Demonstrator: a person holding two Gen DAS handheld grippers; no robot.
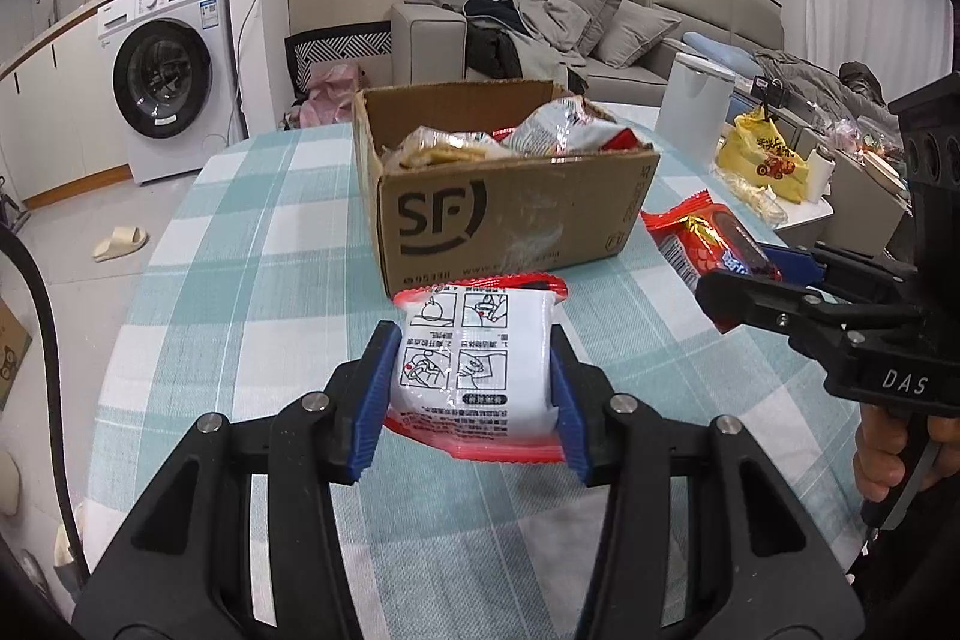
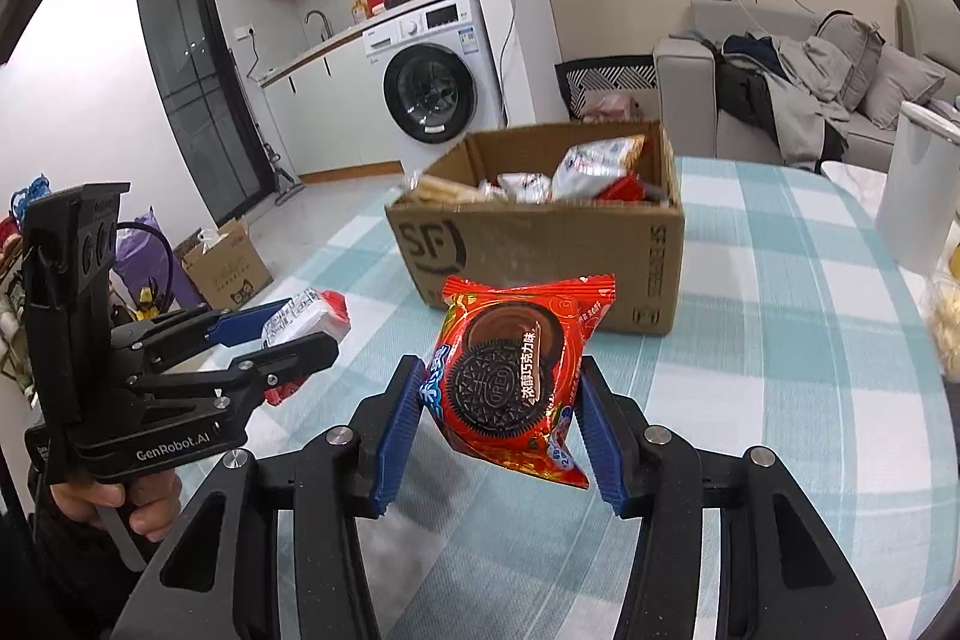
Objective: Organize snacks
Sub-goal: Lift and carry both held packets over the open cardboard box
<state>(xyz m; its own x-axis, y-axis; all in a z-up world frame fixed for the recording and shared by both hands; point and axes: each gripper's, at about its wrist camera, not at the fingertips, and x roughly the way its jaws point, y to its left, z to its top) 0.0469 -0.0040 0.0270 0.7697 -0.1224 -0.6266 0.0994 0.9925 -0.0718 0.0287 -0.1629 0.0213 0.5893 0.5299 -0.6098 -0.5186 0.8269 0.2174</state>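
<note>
Slick foil could slip: left claw (image 1: 471,394) pinches the white packet (image 1: 474,364), right claw (image 2: 501,427) the Oreo pack (image 2: 516,376); both may snag the box (image 2: 540,244) rim

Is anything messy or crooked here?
A little. The cardboard box is heaped so full that a white snack bag pokes above its rim, and the red Oreo packet sits tilted in the right claw.

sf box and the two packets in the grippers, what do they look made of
SF box: brown corrugated cardboard, matte, scuffed, with raw cut flap edges.
Oreo packet: glossy printed plastic film, likely foil-lined; crimped zigzag ends and glare.
White packet: shiny plastic film, red border, crinkled highlights.
</note>
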